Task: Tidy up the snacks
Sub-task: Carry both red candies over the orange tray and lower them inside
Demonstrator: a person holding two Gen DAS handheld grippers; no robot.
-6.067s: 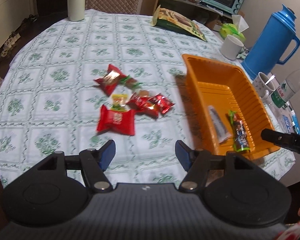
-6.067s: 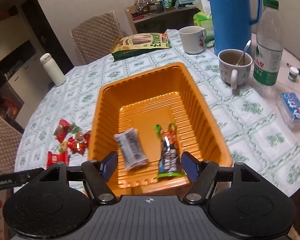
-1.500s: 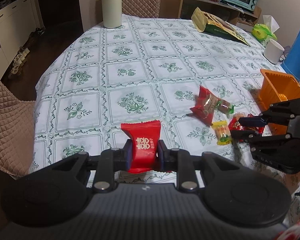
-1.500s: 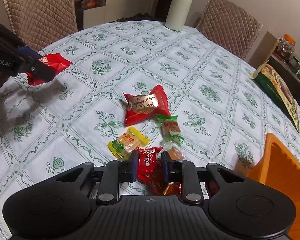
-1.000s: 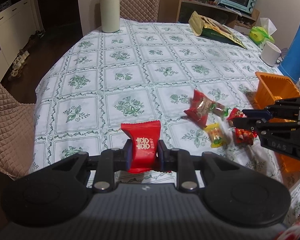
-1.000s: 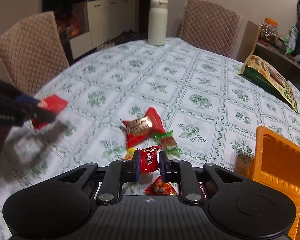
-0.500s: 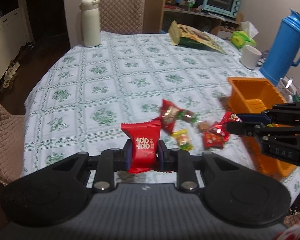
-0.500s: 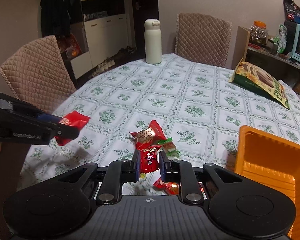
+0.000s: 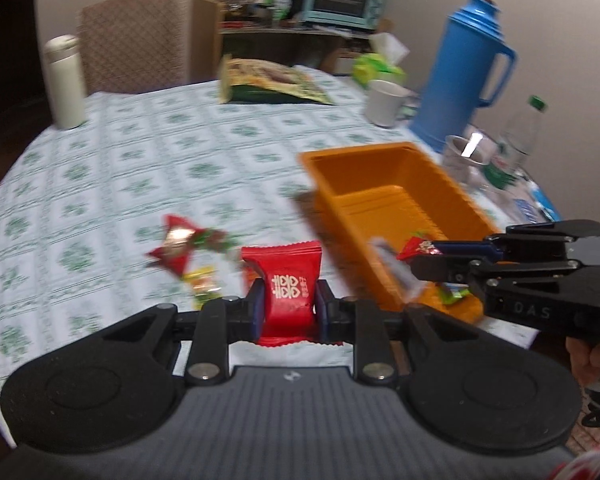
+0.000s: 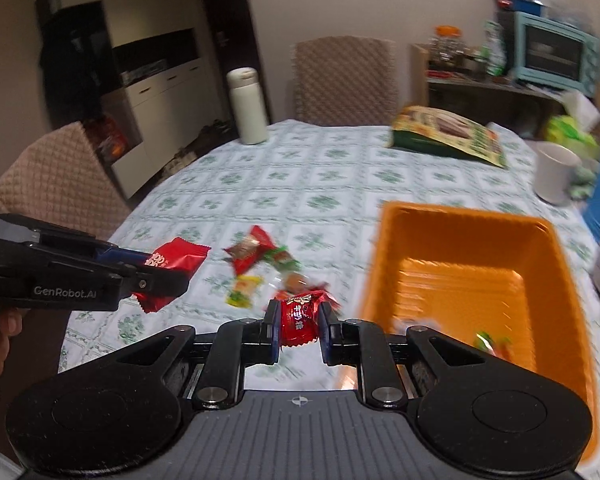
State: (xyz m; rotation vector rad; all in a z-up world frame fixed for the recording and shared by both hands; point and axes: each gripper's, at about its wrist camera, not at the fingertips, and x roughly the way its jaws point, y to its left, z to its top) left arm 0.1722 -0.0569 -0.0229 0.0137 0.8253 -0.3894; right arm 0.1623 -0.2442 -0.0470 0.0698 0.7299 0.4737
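My left gripper (image 9: 287, 308) is shut on a large red snack packet (image 9: 286, 280) and holds it above the table, left of the orange tray (image 9: 340, 160). My right gripper (image 10: 299, 326) is shut on a small red candy (image 10: 298, 318); in the left wrist view this candy (image 9: 418, 247) hangs over the tray's near end. The tray (image 10: 452, 216) holds a few snacks (image 10: 494, 346). Several loose candies (image 10: 256, 258) lie on the tablecloth left of the tray. The left gripper also shows in the right wrist view (image 10: 168, 276).
A blue thermos (image 9: 466, 68), white mug (image 9: 386, 102), metal cup (image 9: 462, 156) and water bottle (image 9: 520, 140) stand right of the tray. A green snack bag (image 9: 272, 84) and a white flask (image 9: 64, 80) stand at the far side. Chairs surround the table.
Both grippers have swung right toward the orange tray, each still shut on its candy. The right gripper's candy is now over the tray's near end.
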